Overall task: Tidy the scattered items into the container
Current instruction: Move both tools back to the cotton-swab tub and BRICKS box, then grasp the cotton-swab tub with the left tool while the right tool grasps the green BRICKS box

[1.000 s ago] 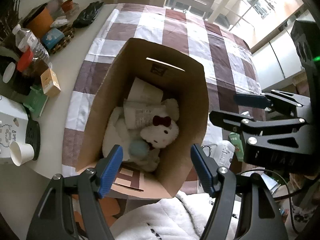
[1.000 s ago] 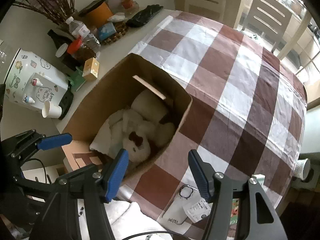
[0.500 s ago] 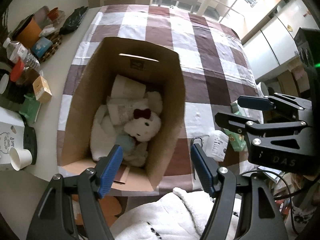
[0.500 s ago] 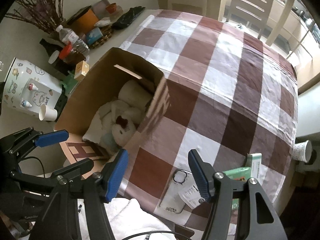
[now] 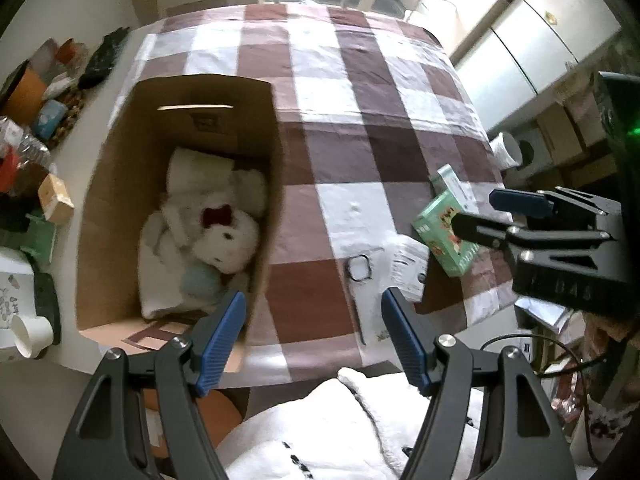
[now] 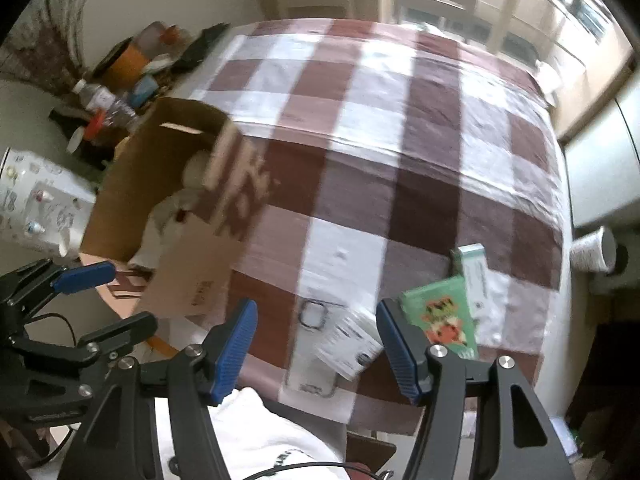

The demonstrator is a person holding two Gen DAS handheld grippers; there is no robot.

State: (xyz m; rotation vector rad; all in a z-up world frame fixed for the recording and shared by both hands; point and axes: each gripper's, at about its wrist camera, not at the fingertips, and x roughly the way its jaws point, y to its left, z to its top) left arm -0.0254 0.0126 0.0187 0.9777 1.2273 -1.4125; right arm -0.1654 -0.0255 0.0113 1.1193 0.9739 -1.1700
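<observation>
1. Brown cardboard box point(image 5: 120, 184), rectangular and open-topped, stands on the table's left part holding a fluffy white plush toy point(image 5: 224, 236).
2. Flat green carton point(image 6: 444, 320) and clear phone case point(image 6: 316, 344) lie on the checked cloth point(image 5: 360, 128).
3. Left claw point(image 5: 312, 336) and right claw point(image 6: 316, 344) both gape, empty.

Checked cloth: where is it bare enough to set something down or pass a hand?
Bare: the far checked cloth beyond the cardboard box, and the strip between box and phone case. Crowded: the near right corner by the green box, and the table's left edge.
</observation>
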